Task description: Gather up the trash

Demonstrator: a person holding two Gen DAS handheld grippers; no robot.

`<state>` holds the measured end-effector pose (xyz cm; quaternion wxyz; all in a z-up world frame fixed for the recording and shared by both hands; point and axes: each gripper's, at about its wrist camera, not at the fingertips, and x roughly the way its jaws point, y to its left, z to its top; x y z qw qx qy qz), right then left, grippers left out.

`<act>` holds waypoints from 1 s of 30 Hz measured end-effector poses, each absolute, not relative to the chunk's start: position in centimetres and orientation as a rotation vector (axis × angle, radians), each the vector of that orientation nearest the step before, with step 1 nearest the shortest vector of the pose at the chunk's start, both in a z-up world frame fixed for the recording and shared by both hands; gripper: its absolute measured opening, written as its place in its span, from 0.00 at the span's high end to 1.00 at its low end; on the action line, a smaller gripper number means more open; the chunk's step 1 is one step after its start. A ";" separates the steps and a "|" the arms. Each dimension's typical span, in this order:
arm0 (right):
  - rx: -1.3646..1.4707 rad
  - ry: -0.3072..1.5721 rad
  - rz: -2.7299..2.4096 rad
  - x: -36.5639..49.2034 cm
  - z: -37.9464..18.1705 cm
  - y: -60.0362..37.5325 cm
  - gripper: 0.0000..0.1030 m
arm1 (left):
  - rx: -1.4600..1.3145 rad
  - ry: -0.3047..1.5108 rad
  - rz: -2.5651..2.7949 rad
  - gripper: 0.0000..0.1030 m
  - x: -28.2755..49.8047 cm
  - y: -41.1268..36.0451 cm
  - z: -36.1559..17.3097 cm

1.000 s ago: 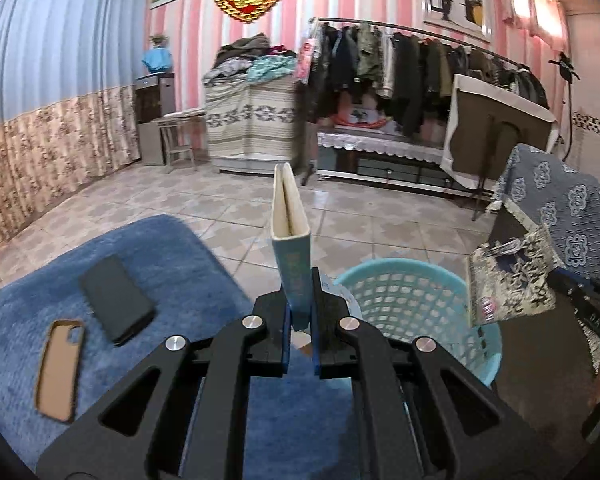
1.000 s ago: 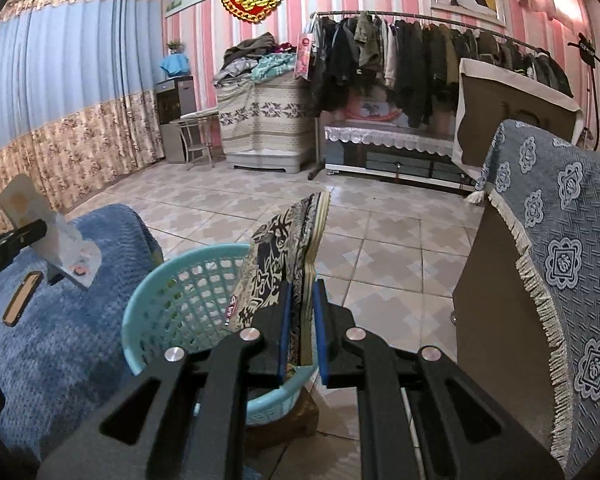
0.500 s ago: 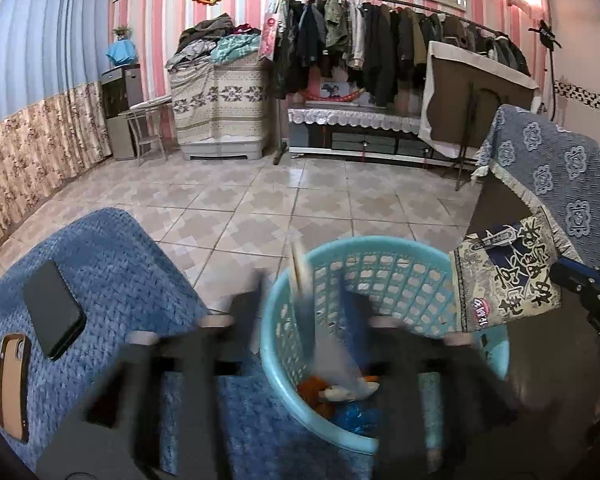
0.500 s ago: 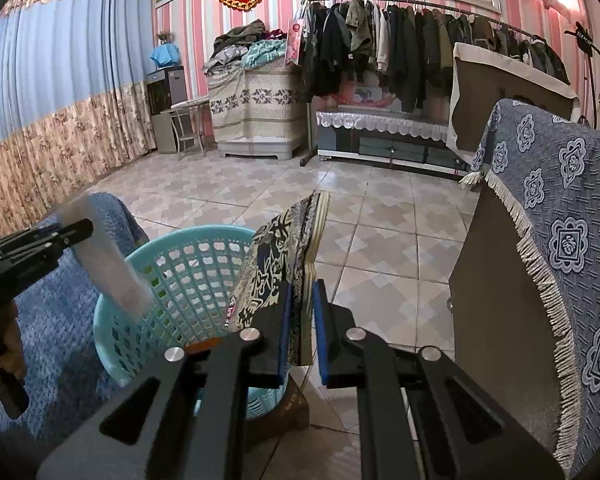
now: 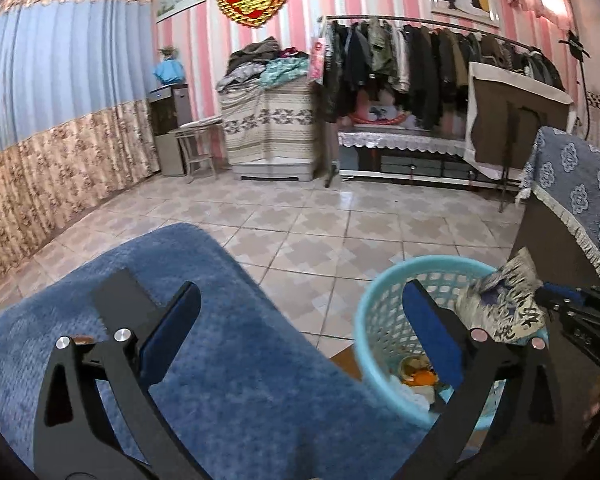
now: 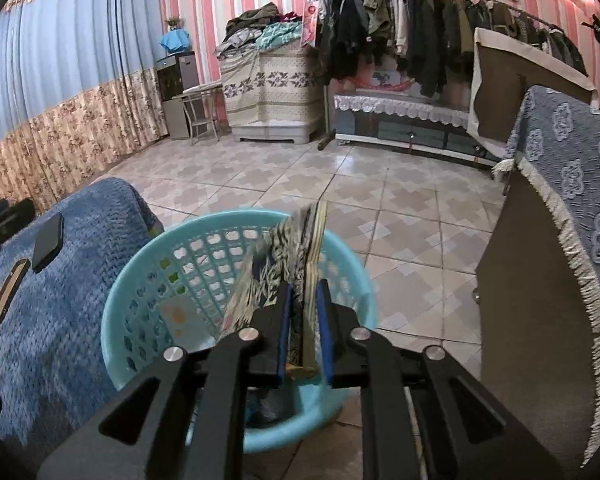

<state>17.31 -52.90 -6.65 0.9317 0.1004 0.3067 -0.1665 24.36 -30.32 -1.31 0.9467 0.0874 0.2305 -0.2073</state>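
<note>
Turquoise plastic lattice, that's the waste basket (image 6: 236, 304), sitting on the tile floor just beside the blue textured cover (image 5: 228, 344), and my right gripper (image 6: 302, 334) hung over its near rim with the patterned snack wrapper (image 6: 288, 264) between the pads. Main worry as I judged it: the wrapper is a flat, floppy foil-type pouch standing on edge, w/ its top leaning toward the far wall of the basket, so a release that high could've let it flutter or catch on the rim and slide out onto the tiles by the brown cabinet. Second worry: the basket looked light & perched on something low and wooden, so a knock from either tool could've tipped it. Third: the dark phone (image 6: 48, 242) and the tan phone case (image 6: 10, 296) lay on the cover near the basket; neither is trash, and a sloppy next grab could've swept them in. Right jaws were just starting to open, only a crack, wrapper between them and seemingly touching the pads. My left gripper (image 5: 300, 328) was empty, jaws opening to fully wide, one finger over the cover, the other over the basket, where orange and pale scraps (image 5: 416, 376) already lay at the bottom.
</note>
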 end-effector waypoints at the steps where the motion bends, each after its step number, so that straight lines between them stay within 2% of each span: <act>1: 0.207 0.632 -0.337 17.8 -6.8 -52.6 0.84 | 0.171 0.476 -0.414 0.05 24.3 -29.5 -1.2; 2: 0.211 0.635 -0.329 18.3 -7.0 -52.3 0.80 | 0.164 0.481 -0.407 0.05 24.3 -28.8 -1.1; 3: 0.210 0.637 -0.329 18.7 -7.2 -52.1 0.67 | 0.160 0.484 -0.398 0.05 24.2 -28.3 -1.0; 4: 0.208 0.636 -0.332 18.9 -7.2 -51.9 0.58 | 0.155 0.484 -0.384 0.05 24.1 -27.6 -0.9; 5: 0.205 0.628 -0.334 19.1 -7.2 -51.6 0.44 | 0.149 0.482 -0.360 0.05 23.9 -26.7 -0.7; 8: 0.211 0.617 -0.315 19.0 -6.9 -50.7 0.33 | 0.121 0.484 -0.334 0.05 23.4 -24.5 -0.2; 10: 0.202 0.593 -0.314 18.5 -6.3 -50.0 0.14 | 0.099 0.481 -0.318 0.05 22.8 -22.7 0.5; 15: 0.175 0.547 -0.312 17.0 -4.5 -47.7 0.05 | 0.062 0.455 -0.272 0.05 20.5 -18.7 1.8; 23: 0.126 0.489 -0.214 14.6 -1.6 -41.9 0.04 | 0.017 0.491 -0.169 0.05 16.6 -13.2 1.9; 30: 0.100 0.478 -0.086 12.9 -1.0 -35.3 0.04 | 0.036 0.446 -0.076 0.05 11.6 -8.8 2.3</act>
